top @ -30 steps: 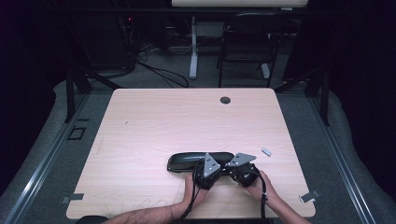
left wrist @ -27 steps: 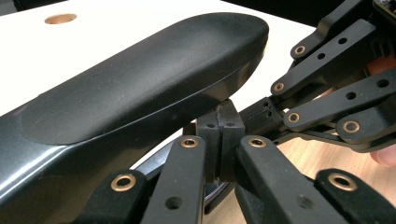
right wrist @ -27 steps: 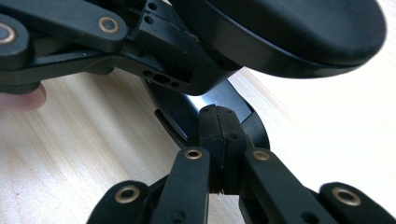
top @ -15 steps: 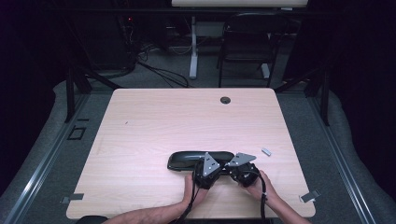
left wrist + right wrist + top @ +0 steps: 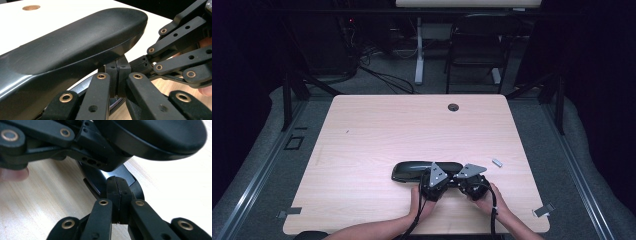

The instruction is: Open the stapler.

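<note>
- Left gripper (image 5: 117,75) jaws pressed together, tips under the case (image 5: 427,170) lid; right gripper (image 5: 117,195) likewise clenched
- Case's long axis runs left-right, just beyond both

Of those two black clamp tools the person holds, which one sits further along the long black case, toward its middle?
The left gripper: it meets the black case nearer the middle, while the right gripper works at its right end.
</note>
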Tool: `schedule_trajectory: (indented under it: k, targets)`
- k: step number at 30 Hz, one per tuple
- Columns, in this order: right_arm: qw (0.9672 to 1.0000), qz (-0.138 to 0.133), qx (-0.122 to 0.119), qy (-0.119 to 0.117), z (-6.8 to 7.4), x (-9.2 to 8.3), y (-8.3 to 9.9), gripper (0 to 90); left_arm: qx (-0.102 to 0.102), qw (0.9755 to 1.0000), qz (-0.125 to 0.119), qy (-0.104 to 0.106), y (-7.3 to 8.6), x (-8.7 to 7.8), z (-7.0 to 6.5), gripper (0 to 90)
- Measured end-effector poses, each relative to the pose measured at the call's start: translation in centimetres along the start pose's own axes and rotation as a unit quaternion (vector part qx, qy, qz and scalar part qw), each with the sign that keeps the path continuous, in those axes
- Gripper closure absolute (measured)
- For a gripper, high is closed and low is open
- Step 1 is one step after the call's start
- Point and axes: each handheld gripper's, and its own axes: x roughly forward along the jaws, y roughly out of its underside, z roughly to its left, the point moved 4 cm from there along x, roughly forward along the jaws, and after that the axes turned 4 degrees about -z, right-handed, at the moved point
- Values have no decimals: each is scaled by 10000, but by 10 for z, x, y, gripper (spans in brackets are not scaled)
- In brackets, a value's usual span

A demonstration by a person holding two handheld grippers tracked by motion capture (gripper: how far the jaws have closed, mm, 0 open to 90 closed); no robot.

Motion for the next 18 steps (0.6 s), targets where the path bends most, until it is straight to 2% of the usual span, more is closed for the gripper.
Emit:
schedule_trajectory:
  k: [2,3,4,8,9,12,14,16,17,18]
  targets:
    - [10000,24,19,-15,-1,0,0,900,8,10000,-16,-61,-1,-1,1,900]
    - [10000,40,18,1,-1,0,0,900,7,10000,-14,-12,-1,-1,1,900]
    - [10000,23,12,-3,-2,0,0,900,23,10000,-20,-82,-1,-1,2,900]
    - [10000,-3,-15,42,-2,1,-1,900,-16,10000,-47,-28,-1,-1,2,900]
    - [10000,-15,17,24,-2,1,0,900,39,9999,-43,-97,-1,-1,3,900]
    - [10000,-5,46,18,-2,1,0,900,24,10000,-34,-3,-2,0,4,900]
    - [10000,-39,37,16,-3,2,0,900,10,10000,-65,-51,-2,0,2,900]
    - [10000,-23,89,-23,-4,2,-1,900,89,9999,-37,101,-3,2,-1,900]
    - [9999,-6,104,-37,-4,2,-1,900,59,9999,-31,132,-3,2,-1,900]
    - [9999,-9,107,-14,-5,2,0,900,61,10000,-29,65,-4,3,-2,900]
